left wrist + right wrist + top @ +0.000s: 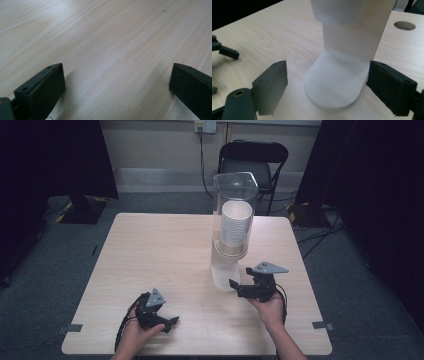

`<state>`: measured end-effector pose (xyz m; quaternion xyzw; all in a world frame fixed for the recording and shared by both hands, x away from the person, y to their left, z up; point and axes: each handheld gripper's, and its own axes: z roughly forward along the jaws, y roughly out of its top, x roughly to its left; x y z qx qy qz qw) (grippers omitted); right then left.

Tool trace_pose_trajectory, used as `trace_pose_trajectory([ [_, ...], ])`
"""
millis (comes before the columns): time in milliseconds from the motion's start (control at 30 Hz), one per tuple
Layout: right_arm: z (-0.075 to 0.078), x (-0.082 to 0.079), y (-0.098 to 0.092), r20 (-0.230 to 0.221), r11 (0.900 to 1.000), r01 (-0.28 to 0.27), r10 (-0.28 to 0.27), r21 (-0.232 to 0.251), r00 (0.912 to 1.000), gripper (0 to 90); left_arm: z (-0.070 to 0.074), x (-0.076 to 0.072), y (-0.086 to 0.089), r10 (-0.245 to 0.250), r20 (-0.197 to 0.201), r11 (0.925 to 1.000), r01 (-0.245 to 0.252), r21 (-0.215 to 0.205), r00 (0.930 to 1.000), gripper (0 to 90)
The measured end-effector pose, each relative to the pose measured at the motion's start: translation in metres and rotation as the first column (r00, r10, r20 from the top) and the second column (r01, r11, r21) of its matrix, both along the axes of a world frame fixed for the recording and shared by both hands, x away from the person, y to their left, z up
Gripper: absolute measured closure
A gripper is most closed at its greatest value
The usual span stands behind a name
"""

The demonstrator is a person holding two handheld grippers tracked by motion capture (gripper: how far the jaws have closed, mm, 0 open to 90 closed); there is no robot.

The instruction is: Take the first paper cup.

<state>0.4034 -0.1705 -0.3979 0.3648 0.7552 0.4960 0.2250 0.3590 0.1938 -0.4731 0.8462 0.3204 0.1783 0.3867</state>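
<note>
A tall clear cup dispenser [234,205] stands right of the table's middle, with a stack of white paper cups [236,222] inside it on a white stand [225,275]. My right gripper [236,289] points at the foot of that stand. In the right gripper view its jaws [327,65] are open on either side of the stand's rounded base [334,90], and the lowest cup [337,11] hangs above. My left gripper [171,324] rests low near the table's front edge, open, with bare wood [112,37] between its jaws [117,66].
The wooden table [160,250] has a round cable hole [404,25] beyond the dispenser. A black folding chair [254,157] stands behind the table. Dark curtains hang at both sides, and cables lie on the floor at the right [315,235].
</note>
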Motion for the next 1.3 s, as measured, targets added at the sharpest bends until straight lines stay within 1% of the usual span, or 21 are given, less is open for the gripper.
trace_pose_trajectory([
  [33,0.001,0.001,0.001,0.001,1.000,-0.001,0.001,0.004,1.0000,15.5,0.000,0.000,0.000,0.001,0.000,1.0000,-0.001,-0.002,1.0000,0.0],
  [67,0.002,0.003,0.002,0.001,1.000,0.010,-0.010,0.004,0.9999,15.5,0.000,0.000,0.000,-0.004,0.000,1.0000,0.004,0.008,1.0000,0.0],
  [233,0.008,0.010,0.007,0.036,1.000,0.023,-0.023,-0.005,0.9991,15.5,0.000,0.000,0.000,-0.004,0.000,1.0000,0.004,0.007,1.0000,0.0],
  [300,0.009,0.011,0.008,0.040,1.000,0.029,-0.029,-0.005,0.9988,15.5,0.000,0.000,0.000,-0.004,0.000,1.0000,0.004,0.008,1.0000,0.0],
  [333,0.011,0.014,0.011,0.055,0.999,0.044,-0.044,0.004,0.9975,15.5,0.000,0.000,0.000,-0.004,0.000,1.0000,0.004,0.007,1.0000,0.0],
  [400,0.013,0.017,0.013,0.062,0.999,0.045,-0.047,0.023,0.9970,15.6,0.000,0.000,0.000,-0.004,0.000,1.0000,0.004,0.007,1.0000,0.0],
  [467,0.015,0.020,0.017,0.067,0.998,0.051,-0.052,0.028,0.9964,15.6,0.000,0.000,0.000,-0.005,0.000,1.0000,0.005,0.007,1.0000,0.0],
  [600,0.018,0.026,0.025,0.102,0.998,0.058,-0.061,0.036,0.9929,16.9,0.000,0.000,0.000,-0.005,0.000,1.0000,0.005,0.008,1.0000,0.0],
  [633,0.018,0.026,0.025,0.102,0.998,0.058,-0.061,0.036,0.9929,16.9,0.000,0.000,0.000,-0.005,0.000,1.0000,0.005,0.008,1.0000,0.0],
  [733,0.016,0.031,0.029,0.120,0.995,0.076,-0.084,0.072,0.9892,18.9,0.000,0.000,0.000,-0.005,0.000,1.0000,0.005,0.007,1.0000,0.0],
  [767,0.016,0.031,0.029,0.120,0.995,0.076,-0.084,0.072,0.9892,18.9,0.000,0.000,0.000,-0.005,-0.001,1.0000,0.005,0.007,1.0000,0.0],
  [800,0.015,0.032,0.029,0.119,0.993,0.080,-0.090,0.084,0.9889,19.4,0.000,0.000,0.000,-0.005,0.000,1.0000,0.005,0.008,1.0000,0.0],
  [833,0.013,0.032,0.030,0.127,0.990,0.088,-0.102,0.108,0.9866,20.3,0.000,0.000,0.000,-0.005,-0.001,1.0000,0.005,0.008,1.0000,0.0],
  [900,0.010,0.034,0.030,0.139,0.987,0.098,-0.116,0.128,0.9836,21.4,0.000,0.000,0.000,-0.004,0.000,1.0000,0.004,0.007,1.0000,0.0],
  [967,0.009,0.035,0.030,0.136,0.986,0.092,-0.111,0.140,0.9844,21.3,0.000,0.000,0.000,-0.005,-0.001,1.0000,0.005,0.008,1.0000,0.0],
  [1000,0.009,0.036,0.031,0.151,0.987,0.092,-0.112,0.135,0.9821,21.3,0.000,0.000,0.000,-0.005,-0.002,1.0000,0.005,0.008,1.0000,0.0],
  [1033,0.009,0.035,0.032,0.159,0.987,0.093,-0.113,0.132,0.9807,21.5,0.001,0.000,0.000,-0.001,-0.002,0.9998,0.001,0.019,1.0000,0.0],
  [1100,0.010,0.037,0.033,0.180,0.988,0.088,-0.110,0.129,0.9775,21.6,0.001,0.000,0.001,-0.003,-0.005,0.9998,0.003,0.020,1.0000,0.0],
  [1133,0.010,0.037,0.035,0.178,0.986,0.088,-0.112,0.138,0.9777,21.7,0.001,0.000,0.001,-0.003,-0.006,0.9998,0.003,0.020,1.0000,0.0],
  [1267,0.011,0.040,0.037,0.188,0.986,0.089,-0.116,0.143,0.9753,22.3,0.001,0.000,0.001,-0.003,-0.006,0.9998,0.003,0.021,1.0000,0.0],
  [1300,0.009,0.041,0.039,0.222,0.986,0.080,-0.111,0.147,0.9687,26.1,0.001,0.000,0.001,-0.003,-0.006,0.9998,0.003,0.021,1.0000,0.0],
])
